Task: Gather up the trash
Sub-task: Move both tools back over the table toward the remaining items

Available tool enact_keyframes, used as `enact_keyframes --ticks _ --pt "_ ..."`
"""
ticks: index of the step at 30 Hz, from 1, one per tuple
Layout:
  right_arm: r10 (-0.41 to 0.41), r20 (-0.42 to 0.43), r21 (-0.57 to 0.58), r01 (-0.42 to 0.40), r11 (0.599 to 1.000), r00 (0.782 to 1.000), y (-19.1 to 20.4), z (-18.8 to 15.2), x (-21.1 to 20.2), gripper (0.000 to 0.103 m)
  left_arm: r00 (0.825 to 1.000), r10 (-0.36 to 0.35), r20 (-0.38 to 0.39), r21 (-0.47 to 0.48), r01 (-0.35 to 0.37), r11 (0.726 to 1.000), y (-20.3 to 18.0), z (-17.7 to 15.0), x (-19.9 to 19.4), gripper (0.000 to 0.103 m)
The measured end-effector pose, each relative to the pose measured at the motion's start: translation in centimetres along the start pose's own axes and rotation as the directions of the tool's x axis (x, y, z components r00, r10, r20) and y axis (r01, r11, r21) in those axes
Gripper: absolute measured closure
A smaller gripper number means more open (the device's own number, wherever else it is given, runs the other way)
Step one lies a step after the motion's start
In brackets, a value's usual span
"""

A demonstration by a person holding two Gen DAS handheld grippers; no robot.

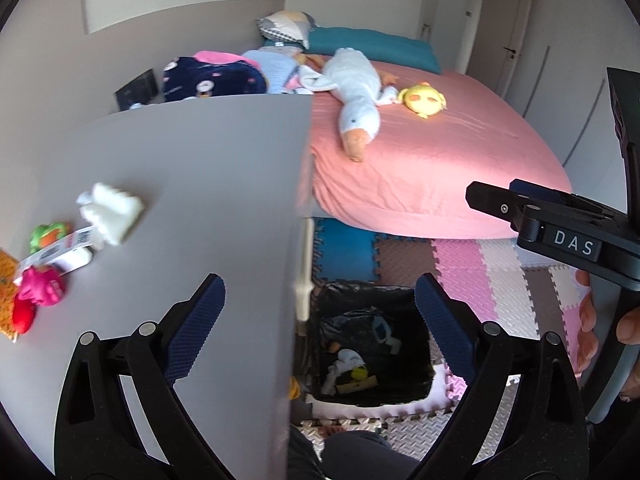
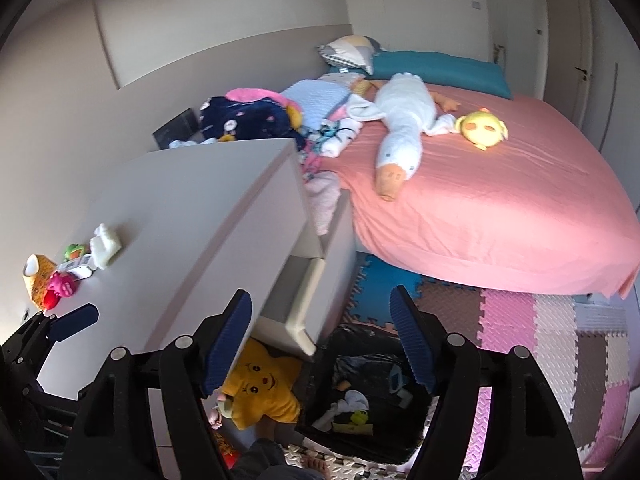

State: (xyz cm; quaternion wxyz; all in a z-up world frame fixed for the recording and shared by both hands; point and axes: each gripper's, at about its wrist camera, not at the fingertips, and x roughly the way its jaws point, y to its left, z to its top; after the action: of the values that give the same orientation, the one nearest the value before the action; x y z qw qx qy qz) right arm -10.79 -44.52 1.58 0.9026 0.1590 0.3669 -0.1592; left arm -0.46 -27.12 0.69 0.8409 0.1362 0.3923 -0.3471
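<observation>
Plainly, both tools are empty. The left hand-held gripper [image 1: 318, 308] stands wide at the bottom of its own view, straddling the right edge of the grey tabletop [image 1: 192, 168], with nothing between its blue pads. The right hand-held gripper [image 2: 322, 336] is likewise spread wide and bare, hanging over the black-lined trash bin [image 2: 414, 446] at the lower middle of its frame; in the left wrist view it juts in from the right edge, with the fingers of a hand [image 1: 588, 320] showing beneath it.

What is left to collect sits at the far left of the tabletop: a crumpled white tissue wad [image 1: 110, 212], and just below it a white barcoded tag or wrapper [image 1: 60, 252] among small bright toys [image 1: 40, 284]. I cannot tell whether the wrapper touches the tissue or only lies against it.

The wad looks feather-light, soft and crushable, so it should give under the pads rather than resist. I would take it across its thick middle, where the folds bunch highest, not at a loose corner that could tear or slip free. The tag looks thin, flat and slick; its raised end is probably the best purchase, since a flat pinch may skate over the smooth tabletop.

The bin already holds white scraps and a yellowish bit, down on the foam floor mat [image 1: 460, 264] beside the pink bed [image 1: 440, 160].
</observation>
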Motion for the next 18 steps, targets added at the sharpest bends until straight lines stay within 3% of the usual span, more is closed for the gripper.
enact_keyframes --ticks 8,18 --pt "0.057 -0.022 -0.056 -0.058 0.997 0.998 5.0 0.3 1.6 0.029 0.997 0.078 0.006 -0.084 -0.077 0.994 5.4 -1.5 -1.5 0.009" --pt "0.126 -0.057 -0.147 -0.133 0.98 0.99 11.6 0.1 3.3 0.029 0.984 0.18 0.01 -0.201 -0.174 0.964 12.2 -3.9 -4.0 0.009"
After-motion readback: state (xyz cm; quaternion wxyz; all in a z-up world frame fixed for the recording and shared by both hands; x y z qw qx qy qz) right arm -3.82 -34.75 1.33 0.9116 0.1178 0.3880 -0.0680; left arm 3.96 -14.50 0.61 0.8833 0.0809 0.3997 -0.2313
